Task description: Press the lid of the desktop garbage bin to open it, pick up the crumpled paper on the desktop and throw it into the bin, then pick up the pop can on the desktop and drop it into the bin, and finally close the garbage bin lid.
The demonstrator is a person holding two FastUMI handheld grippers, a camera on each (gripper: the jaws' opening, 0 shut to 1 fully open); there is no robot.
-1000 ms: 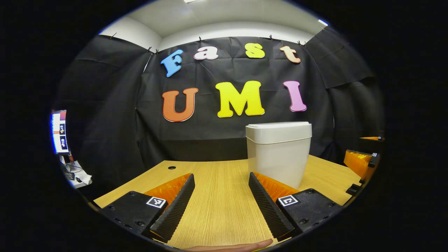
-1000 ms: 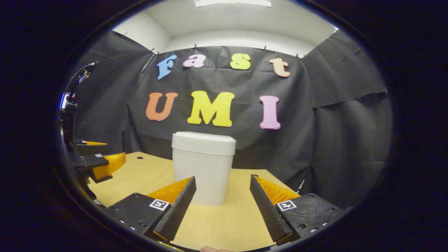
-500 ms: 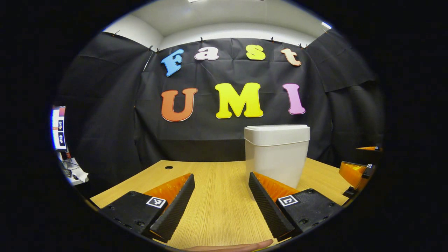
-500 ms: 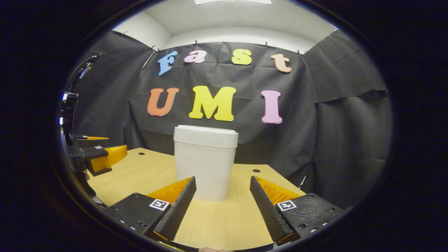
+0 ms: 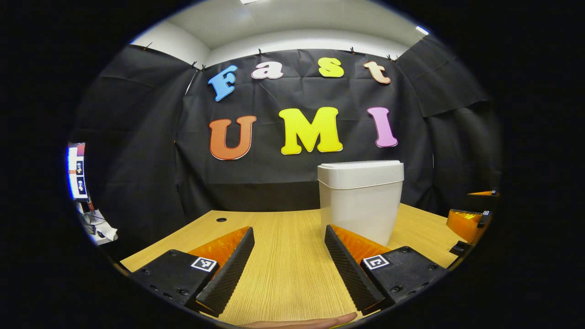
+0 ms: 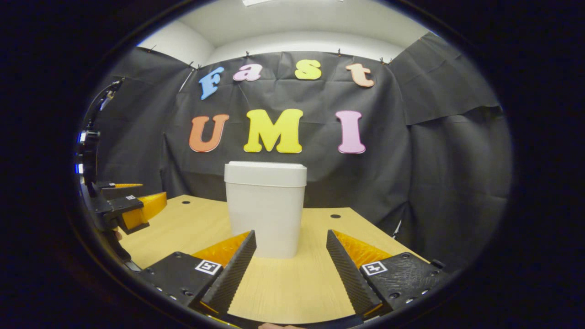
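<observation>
On bench [image 5: 283, 269] bin [image 5: 358, 201] stood upright, lid [image 6: 265, 173] shut. Left gripper [image 5: 289, 267] wide, holding nothing; right gripper [image 6: 290, 269] likewise wide, short of bin. Paper, can unseen. Judged: either lid press still ahead, or all done.

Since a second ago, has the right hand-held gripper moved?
Yes. In the right gripper view the bin and wall cloth sit higher, so it dipped or tilted down.

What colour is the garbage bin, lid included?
The garbage bin is plain white, lid too; clearest in the right gripper view.
</observation>
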